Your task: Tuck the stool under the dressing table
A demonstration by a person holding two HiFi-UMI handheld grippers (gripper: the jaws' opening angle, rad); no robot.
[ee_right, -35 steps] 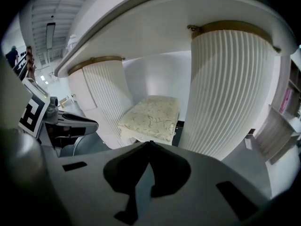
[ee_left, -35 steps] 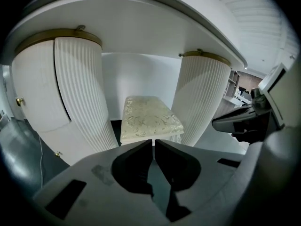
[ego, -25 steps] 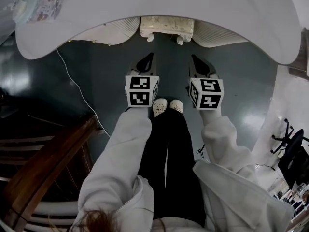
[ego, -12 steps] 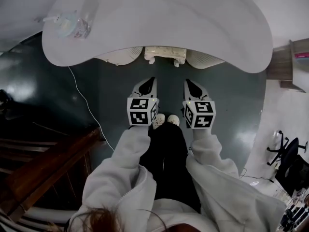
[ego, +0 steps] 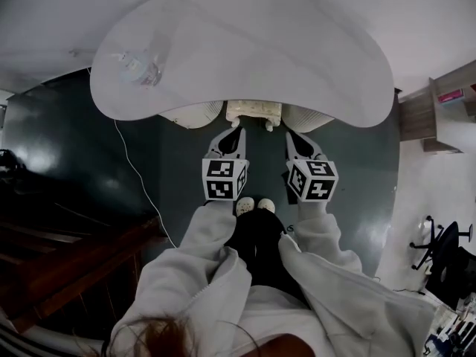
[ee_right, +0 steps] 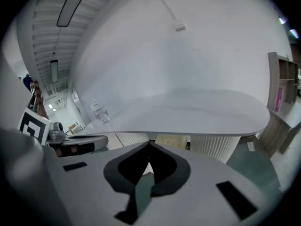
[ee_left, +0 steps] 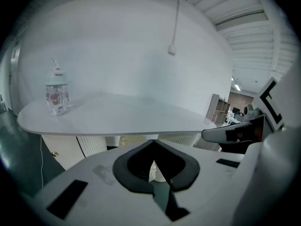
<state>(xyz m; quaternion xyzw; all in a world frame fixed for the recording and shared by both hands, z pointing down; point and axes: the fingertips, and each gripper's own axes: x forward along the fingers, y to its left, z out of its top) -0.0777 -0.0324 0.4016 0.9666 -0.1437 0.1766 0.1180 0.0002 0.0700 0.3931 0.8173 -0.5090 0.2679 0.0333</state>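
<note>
The dressing table (ego: 253, 50) has a white curved top. The cream stool (ego: 254, 112) stands under its front edge, only its near side showing. My left gripper (ego: 236, 134) and right gripper (ego: 291, 137) hover side by side just in front of the stool, apart from it. Both are shut with nothing between the jaws. In the left gripper view the shut tips (ee_left: 153, 142) point at the stool (ee_left: 131, 139) below the table top (ee_left: 117, 119). The right gripper (ee_right: 149, 145) faces the same stool (ee_right: 171, 141) under the table (ee_right: 197, 112).
A lidded glass jar (ego: 137, 67) stands on the table's left end. A white cable (ego: 137, 177) runs across the dark floor. Dark wooden furniture (ego: 67, 266) fills the left foreground. A shelf unit (ego: 439, 110) stands at the right. White shoes (ego: 253, 205) show below the grippers.
Both grippers have risen together, still shut and empty. The head view has pulled back, so the whole table top now shows; the stool has stayed under the table.
</note>
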